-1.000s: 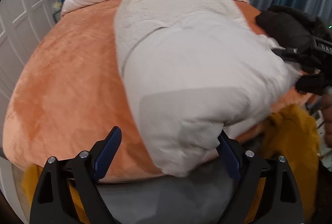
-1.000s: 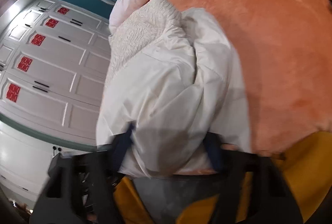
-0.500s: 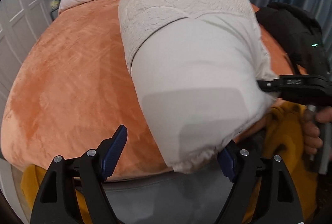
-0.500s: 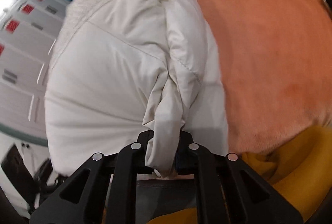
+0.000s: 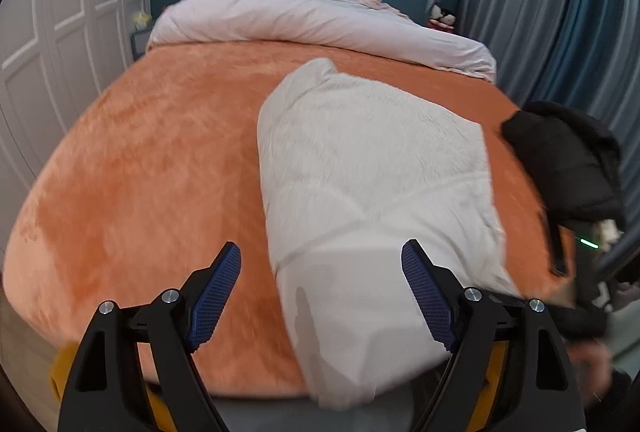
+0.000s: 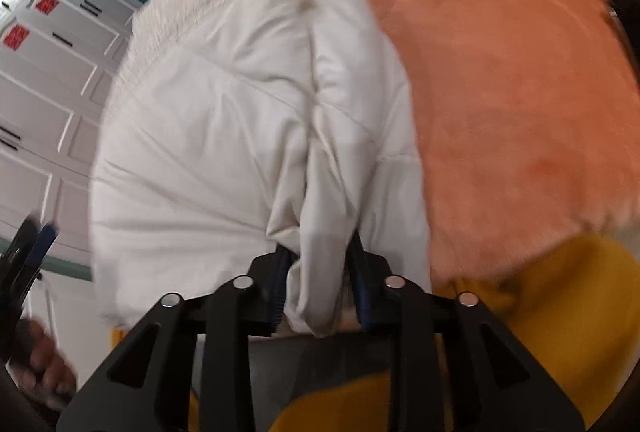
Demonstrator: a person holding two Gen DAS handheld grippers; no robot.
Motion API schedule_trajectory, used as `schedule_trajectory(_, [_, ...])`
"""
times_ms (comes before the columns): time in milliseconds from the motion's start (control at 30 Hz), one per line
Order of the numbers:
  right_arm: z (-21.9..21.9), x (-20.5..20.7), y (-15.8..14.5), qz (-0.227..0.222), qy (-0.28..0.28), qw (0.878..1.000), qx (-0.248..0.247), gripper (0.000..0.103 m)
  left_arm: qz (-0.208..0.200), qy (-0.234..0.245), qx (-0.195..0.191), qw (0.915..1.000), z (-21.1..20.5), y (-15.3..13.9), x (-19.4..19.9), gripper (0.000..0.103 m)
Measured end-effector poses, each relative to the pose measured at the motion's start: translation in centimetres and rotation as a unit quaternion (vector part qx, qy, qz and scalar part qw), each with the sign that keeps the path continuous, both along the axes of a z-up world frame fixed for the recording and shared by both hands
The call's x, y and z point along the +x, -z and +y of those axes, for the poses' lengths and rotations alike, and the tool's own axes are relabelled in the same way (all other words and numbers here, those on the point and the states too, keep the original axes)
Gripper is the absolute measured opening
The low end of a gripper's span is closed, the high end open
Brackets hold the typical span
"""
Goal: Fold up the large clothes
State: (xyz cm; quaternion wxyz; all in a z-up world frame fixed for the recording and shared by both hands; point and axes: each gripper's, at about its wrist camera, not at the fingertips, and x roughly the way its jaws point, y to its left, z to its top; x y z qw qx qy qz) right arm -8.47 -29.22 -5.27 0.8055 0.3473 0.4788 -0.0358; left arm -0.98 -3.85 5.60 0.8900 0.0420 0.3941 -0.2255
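A big white padded coat with a fleecy lining lies folded lengthwise on the orange bed cover, its near end hanging over the bed's edge. My left gripper hovers open above that near end and touches nothing. In the right wrist view, a bunched fold of the coat runs between the blue pads of my right gripper. Its jaws are opening, and the fold sits loosely in the gap. The left gripper's blue fingers and a hand show blurred at the left edge of that view.
A black garment lies at the bed's right edge. A pale pink duvet is piled by the blue headboard. Yellow clothing hangs below the bed's near edge. White wardrobe doors stand on the left, grey-blue curtains on the right.
The left gripper rose and drew back, so the coat looks lower and farther away. The right gripper closed tightly on a fold of the coat, then its jaws spread apart again.
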Motion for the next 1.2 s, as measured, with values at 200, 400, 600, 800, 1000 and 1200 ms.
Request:
schedule_trajectory(200, [-1.4,-1.8,-8.0,-0.06,0.02,0.996,-0.06,0.029,-0.009,-0.032,0.007,0.9994,-3.1,-0.6,4.8,0.08])
schedule_trajectory(400, [-0.6,6.2,-13.9,-0.116,-0.009,0.975,-0.19,0.027,0.005,-0.063,0.008,0.9979,-5.6,-1.2,9.0,0.081])
schedule_trajectory(600, [0.1,13.8,-10.6,-0.082,-0.006,0.966,-0.244,0.025,0.017,-0.092,0.042,0.9947,-7.6,1.3,12.6,0.081])
schedule_trajectory(800, [-0.5,15.8,-4.8,-0.045,0.004,0.973,-0.225,0.024,0.051,-0.104,0.025,0.9929,-7.6,4.5,14.0,0.089])
schedule_trajectory(1000, [0.0,15.7,-2.5,-0.049,0.009,0.974,-0.22,0.024,0.061,-0.113,0.018,0.9916,-7.9,6.3,14.4,0.093])
schedule_trajectory(1200, [0.5,15.5,-1.2,-0.061,0.012,0.973,-0.22,0.024,0.054,-0.12,0.024,0.991,-8.3,7.4,14.5,0.096])
